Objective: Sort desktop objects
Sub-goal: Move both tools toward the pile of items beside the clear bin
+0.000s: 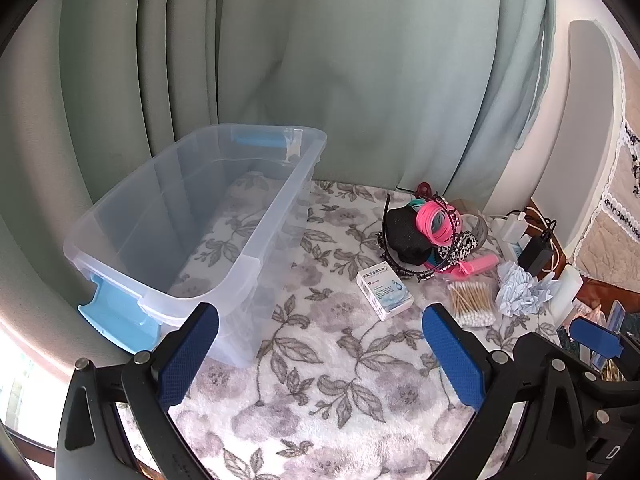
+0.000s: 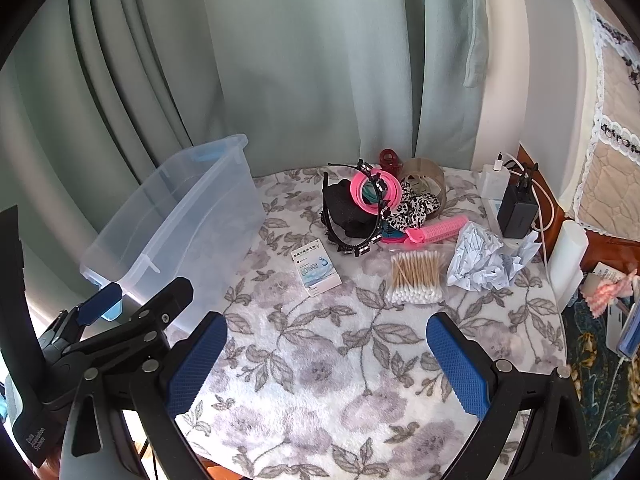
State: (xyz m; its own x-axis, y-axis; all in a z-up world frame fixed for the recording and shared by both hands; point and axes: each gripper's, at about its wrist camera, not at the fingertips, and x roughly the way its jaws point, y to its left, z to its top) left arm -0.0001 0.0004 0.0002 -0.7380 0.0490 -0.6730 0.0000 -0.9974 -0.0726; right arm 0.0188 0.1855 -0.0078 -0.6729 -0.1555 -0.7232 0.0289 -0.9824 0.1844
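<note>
I am in a home, most likely a bedroom corner: pale green curtains (image 2: 280,60) hang in folds along the far side, and a quilted, lace-trimmed cover (image 2: 612,152) shows at the right. The tabletop before me wears a fluffy floral cloth (image 2: 340,360), with hair bands (image 2: 374,192), cotton swabs (image 2: 416,276) and plugged-in chargers (image 2: 516,206) lying at its far right.

Left gripper (image 1: 320,356): jaws spread wide, blue textured pads (image 1: 188,356) facing each other, nothing between them. Held low, angled forward and slightly down.

Right gripper (image 2: 326,360): jaws likewise wide apart, pads (image 2: 456,364) bare, nothing gripped. Same low, forward pose.

The two sit side by side, close; each shows at the edge of the other's view.
</note>
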